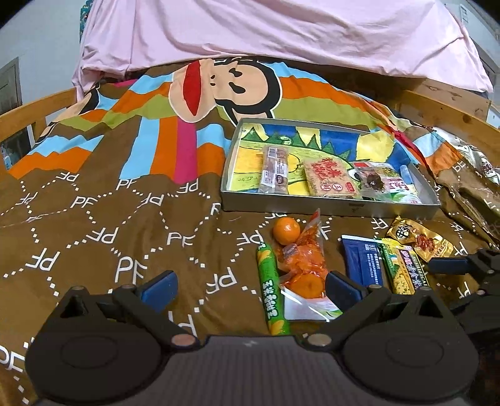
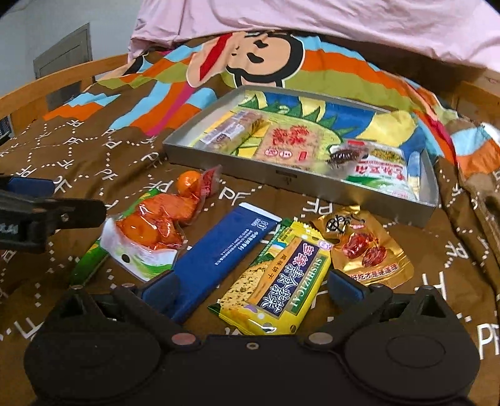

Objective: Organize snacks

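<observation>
Loose snacks lie on a brown quilt in front of a silver tray [image 1: 328, 207] [image 2: 218, 170] that holds several packets. My left gripper [image 1: 251, 289] is open low over a green corn stick [image 1: 270, 287] and a clear packet of orange pieces [image 1: 300, 265], with a mandarin [image 1: 286, 230] just beyond. My right gripper [image 2: 254, 289] is open around a yellow seaweed cracker packet [image 2: 278, 281]. Its left pad lies beside a blue packet [image 2: 225, 246]. A gold packet [image 2: 365, 250] lies past its right finger. Neither gripper's pads press on anything.
A pink sheet [image 1: 265, 28] is heaped behind the tray. A wooden bed rail [image 1: 34, 112] runs along the left and back. Brown patterned bags [image 1: 481, 175] lie to the right of the tray. The quilt [image 1: 93, 225] to the left carries no snacks.
</observation>
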`<state>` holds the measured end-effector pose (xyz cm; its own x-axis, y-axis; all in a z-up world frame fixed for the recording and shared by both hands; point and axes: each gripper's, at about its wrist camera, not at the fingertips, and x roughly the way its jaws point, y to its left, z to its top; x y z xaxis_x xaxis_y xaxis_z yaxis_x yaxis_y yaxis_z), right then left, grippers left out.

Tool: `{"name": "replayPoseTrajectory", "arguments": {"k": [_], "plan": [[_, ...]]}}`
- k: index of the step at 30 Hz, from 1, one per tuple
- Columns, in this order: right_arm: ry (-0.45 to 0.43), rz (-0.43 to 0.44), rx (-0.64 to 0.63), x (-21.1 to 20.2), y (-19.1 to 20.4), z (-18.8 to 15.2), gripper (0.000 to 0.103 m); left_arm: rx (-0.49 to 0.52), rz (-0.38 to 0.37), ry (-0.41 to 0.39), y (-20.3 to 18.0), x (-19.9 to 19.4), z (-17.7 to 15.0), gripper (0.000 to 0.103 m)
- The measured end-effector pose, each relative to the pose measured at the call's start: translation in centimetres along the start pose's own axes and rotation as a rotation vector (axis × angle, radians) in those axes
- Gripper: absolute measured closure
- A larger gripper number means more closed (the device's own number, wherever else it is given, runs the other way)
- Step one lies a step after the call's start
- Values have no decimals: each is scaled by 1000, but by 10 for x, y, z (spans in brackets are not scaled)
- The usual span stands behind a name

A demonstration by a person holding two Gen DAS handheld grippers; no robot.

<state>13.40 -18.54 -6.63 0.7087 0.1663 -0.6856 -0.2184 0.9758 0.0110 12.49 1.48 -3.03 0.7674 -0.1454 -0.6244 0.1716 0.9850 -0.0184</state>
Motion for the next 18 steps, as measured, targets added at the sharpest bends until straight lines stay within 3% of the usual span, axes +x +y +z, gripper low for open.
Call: {"name": "replayPoseTrajectory", "arguments": {"k": [5,11,18], "plan": [[13,7,31,3,-4,1,11,14,-7,-3,-6,-2,1,1],[55,-13,60,0,-13,4,31,34,-22,0,-17,-4,1,1],[98,-25,54,-12,-24,1,43,110,-109,14,-32,-5,-9,1]]}}
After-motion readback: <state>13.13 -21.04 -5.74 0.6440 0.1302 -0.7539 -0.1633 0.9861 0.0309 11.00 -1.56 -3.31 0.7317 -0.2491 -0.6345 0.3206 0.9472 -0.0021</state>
